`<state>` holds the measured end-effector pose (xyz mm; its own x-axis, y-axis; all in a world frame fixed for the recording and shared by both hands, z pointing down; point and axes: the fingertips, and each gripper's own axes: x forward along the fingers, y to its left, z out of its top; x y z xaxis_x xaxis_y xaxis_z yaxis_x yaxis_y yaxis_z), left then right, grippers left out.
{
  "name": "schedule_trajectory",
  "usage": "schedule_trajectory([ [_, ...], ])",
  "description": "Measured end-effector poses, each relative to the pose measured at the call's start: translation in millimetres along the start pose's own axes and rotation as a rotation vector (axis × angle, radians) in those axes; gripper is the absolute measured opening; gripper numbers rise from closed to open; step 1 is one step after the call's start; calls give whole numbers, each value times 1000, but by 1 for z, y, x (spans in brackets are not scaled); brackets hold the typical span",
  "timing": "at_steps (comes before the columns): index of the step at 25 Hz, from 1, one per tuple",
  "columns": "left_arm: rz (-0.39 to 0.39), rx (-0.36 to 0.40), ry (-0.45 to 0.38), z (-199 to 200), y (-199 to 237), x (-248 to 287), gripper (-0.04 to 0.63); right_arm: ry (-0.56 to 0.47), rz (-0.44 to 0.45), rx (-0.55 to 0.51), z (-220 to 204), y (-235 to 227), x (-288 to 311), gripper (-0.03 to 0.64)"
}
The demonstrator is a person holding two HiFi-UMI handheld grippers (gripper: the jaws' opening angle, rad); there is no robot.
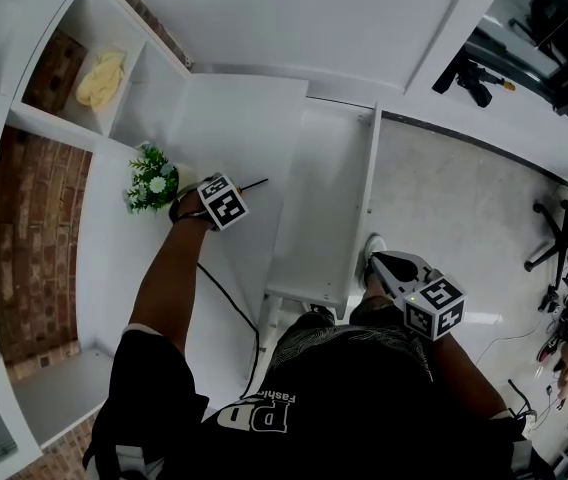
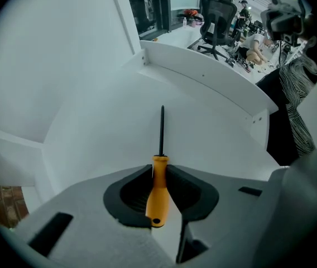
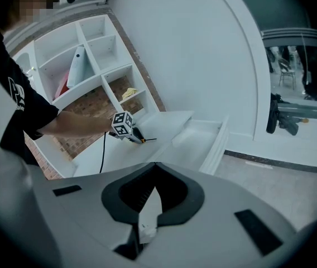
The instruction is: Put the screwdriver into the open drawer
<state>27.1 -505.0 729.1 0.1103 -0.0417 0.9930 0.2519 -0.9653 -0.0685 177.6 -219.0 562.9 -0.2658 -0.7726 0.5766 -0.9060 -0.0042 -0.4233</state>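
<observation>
Meanwhile, the left gripper point(image 1: 244, 189) is pinching the orange handle of the screwdriver point(image 2: 158, 190) between its jaws, the black shaft pointing forward over the white counter point(image 1: 226, 118) toward the open drawer point(image 1: 326, 178). The tool is hanging just beside the drawer, not yet inside it. A small potted plant point(image 1: 150, 179) is standing near that gripper. The right gripper point(image 1: 389, 268) is hovering by the drawer's corner, its jaws pressed together on nothing.
</observation>
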Motion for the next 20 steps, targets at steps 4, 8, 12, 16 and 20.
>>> schedule_trajectory([
  [4, 32, -40, -45, 8, -4, -8, 89, -6, -4, -7, 1, -1, -2, 6],
  [8, 50, -129, -120, 13, -10, -27, 89, -16, 8, -24, 6, 8, -4, 6],
  [12, 54, -228, -183, 9, -18, -51, 89, -34, 17, -54, 14, 21, -6, 6],
  [16, 71, -288, -229, 0, -29, -75, 89, -58, 26, -82, 18, 36, -8, 6],
  [20, 68, -346, -298, -2, -47, -93, 89, -74, 40, -90, 14, 51, -10, 6],
])
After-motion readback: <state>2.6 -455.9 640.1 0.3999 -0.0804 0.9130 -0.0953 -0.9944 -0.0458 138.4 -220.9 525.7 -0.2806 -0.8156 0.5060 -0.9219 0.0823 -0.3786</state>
